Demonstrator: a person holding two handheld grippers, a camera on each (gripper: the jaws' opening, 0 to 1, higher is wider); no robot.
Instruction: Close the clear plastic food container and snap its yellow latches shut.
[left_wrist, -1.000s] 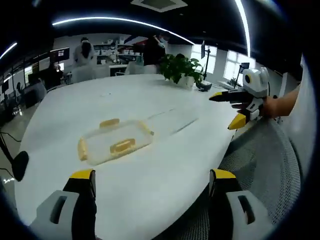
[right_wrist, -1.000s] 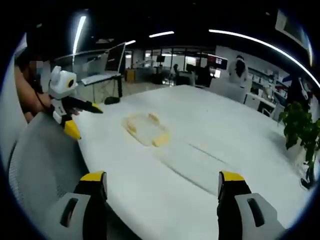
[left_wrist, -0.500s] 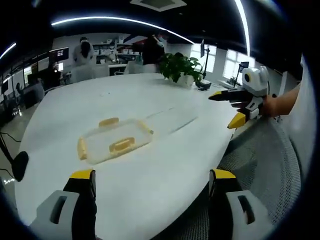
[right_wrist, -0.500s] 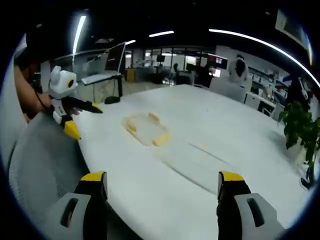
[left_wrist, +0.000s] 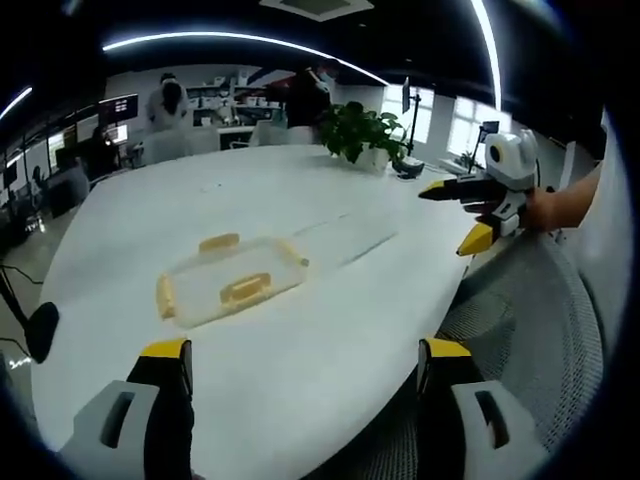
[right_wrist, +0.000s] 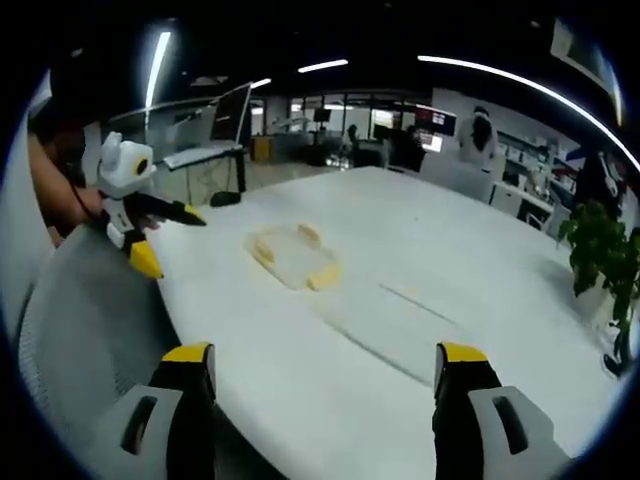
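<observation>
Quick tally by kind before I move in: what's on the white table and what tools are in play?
Clear container: 1
Yellow latches showing on it: 4
Potted plant: 1
Tools: 2, left tool and right tool, both open
Total: 8

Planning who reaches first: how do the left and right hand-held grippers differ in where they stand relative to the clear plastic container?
The left hand-held gripper faces the clear plastic food container with yellow latches closely and nearly head-on; the right hand-held gripper sees it farther off, smaller. Seen from the other view, the right one hangs past the white table's edge, as does the left. Both are open, holding nothing.
</observation>
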